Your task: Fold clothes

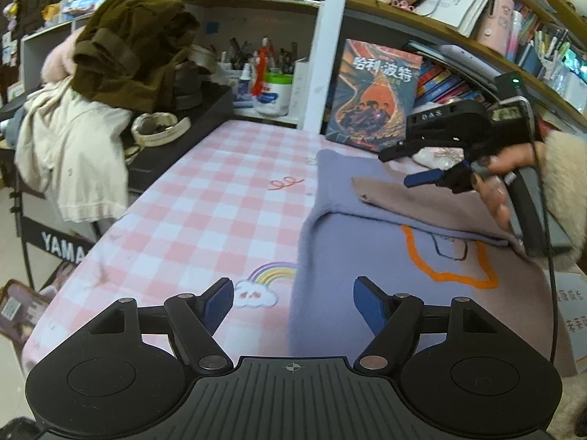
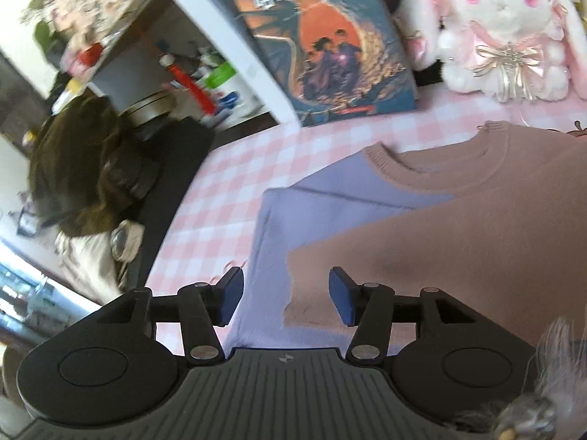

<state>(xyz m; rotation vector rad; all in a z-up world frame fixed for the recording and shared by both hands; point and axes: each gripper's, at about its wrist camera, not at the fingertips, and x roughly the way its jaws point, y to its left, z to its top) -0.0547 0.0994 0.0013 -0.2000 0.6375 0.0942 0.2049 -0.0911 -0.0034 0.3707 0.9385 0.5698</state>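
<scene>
A lavender and dusty-pink sweater point(image 1: 352, 256) with an orange outline design lies on the pink checked table point(image 1: 205, 198), one sleeve folded across the body. My left gripper point(image 1: 293, 300) is open, hovering above the sweater's left edge, holding nothing. My right gripper point(image 2: 286, 297) is open above the pink sleeve's cuff point(image 2: 312, 293), which lies over the lavender body point(image 2: 268, 242). In the left wrist view the right gripper point(image 1: 411, 167) hangs above the sweater's far part. The pink collar point(image 2: 433, 161) lies near the table's back.
A book point(image 1: 374, 91) leans against the shelf behind the sweater, also in the right wrist view point(image 2: 323, 44). A white plush rabbit point(image 2: 502, 25) sits at the back right. A pile of clothes point(image 1: 110, 73) and headphones point(image 1: 157, 128) rest on a black keyboard at left. Shelves crowd the back.
</scene>
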